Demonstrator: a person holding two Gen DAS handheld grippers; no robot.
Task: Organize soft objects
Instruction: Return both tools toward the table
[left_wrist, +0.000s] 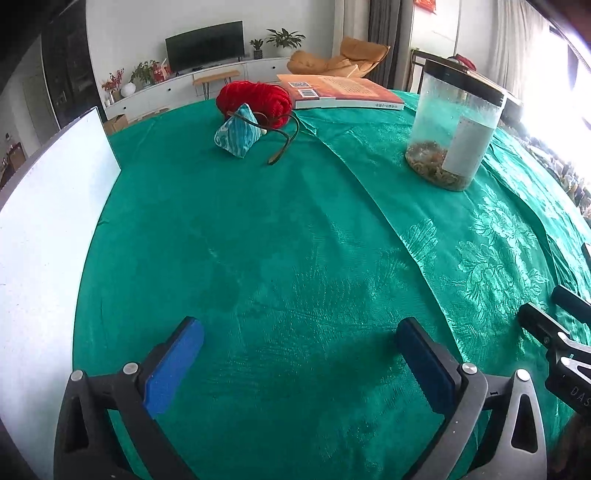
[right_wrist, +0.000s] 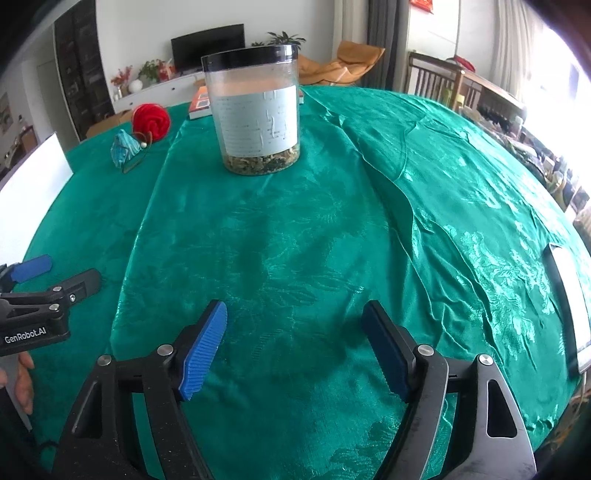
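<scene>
I hold 2 tongs over a table with a green cloth (left_wrist: 295, 240). My left tongs (left_wrist: 299, 354) are wide open, and nothing is between the blue pads (left_wrist: 173, 365). My right tongs (right_wrist: 295, 343) are open too, with only cloth under them. Both point down at the cloth, side by side.

The soft things are at the far side of the table. A red yarn ball (left_wrist: 255, 99) sits there. A little blue pouch (left_wrist: 240, 133) leans right against the front of it. A brown cord (left_wrist: 284, 144) trails from them onto the cloth. They are well apart from both tongs.

A book (left_wrist: 340, 92) lies flat just beside the yarn ball, at the far edge. A clear jar (right_wrist: 255, 110) with a black lid stands upright on the cloth, ahead of my right tongs. It has a white label and some brown bits at the bottom. A white board (left_wrist: 48, 240) is at the left of the table. A phone (right_wrist: 569, 306) lies near the right edge.
</scene>
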